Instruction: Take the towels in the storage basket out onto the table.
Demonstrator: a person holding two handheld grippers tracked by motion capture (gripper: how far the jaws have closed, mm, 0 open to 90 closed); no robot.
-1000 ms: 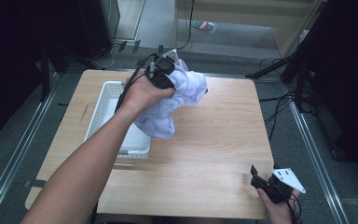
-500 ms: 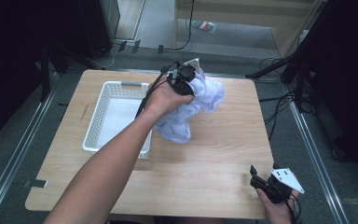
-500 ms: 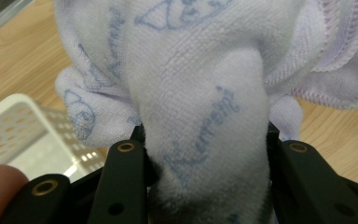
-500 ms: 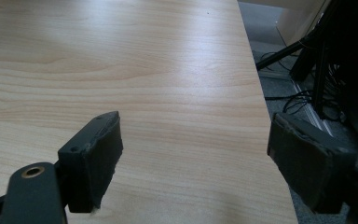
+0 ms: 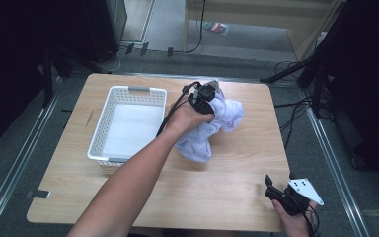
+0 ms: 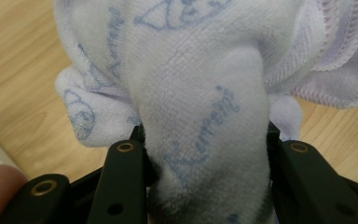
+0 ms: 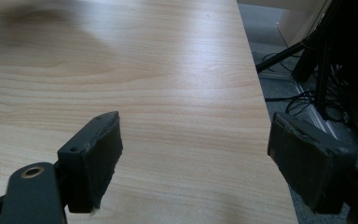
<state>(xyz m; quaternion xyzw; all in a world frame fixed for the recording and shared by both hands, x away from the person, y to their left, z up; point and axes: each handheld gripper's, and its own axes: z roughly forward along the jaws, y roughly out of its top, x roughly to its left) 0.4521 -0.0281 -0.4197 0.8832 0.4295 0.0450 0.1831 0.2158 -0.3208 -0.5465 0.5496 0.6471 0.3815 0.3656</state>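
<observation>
A white towel with pale blue print [image 5: 212, 126] hangs bunched over the middle of the wooden table [image 5: 237, 182], its lower end touching the top. My left gripper [image 5: 208, 97] is shut on the towel's upper part, just right of the white basket [image 5: 109, 109]. In the left gripper view the cloth [image 6: 200, 107] is squeezed between the two black jaws and hides the tips. My right gripper [image 5: 281, 190] rests near the table's front right corner, jaws wide apart with nothing between them; in the right gripper view its pads [image 7: 98, 154] frame bare wood.
The slatted basket has nothing in it and stands on the table's left half. Black cables [image 5: 301, 106] and stand legs lie on the floor past the right edge. Metal rails [image 5: 10, 182] run along both sides of the table.
My left gripper has carried the towel rightward from over the basket to the table's middle and lowered it, so its bottom now touches the wood. The right gripper has stayed put.
</observation>
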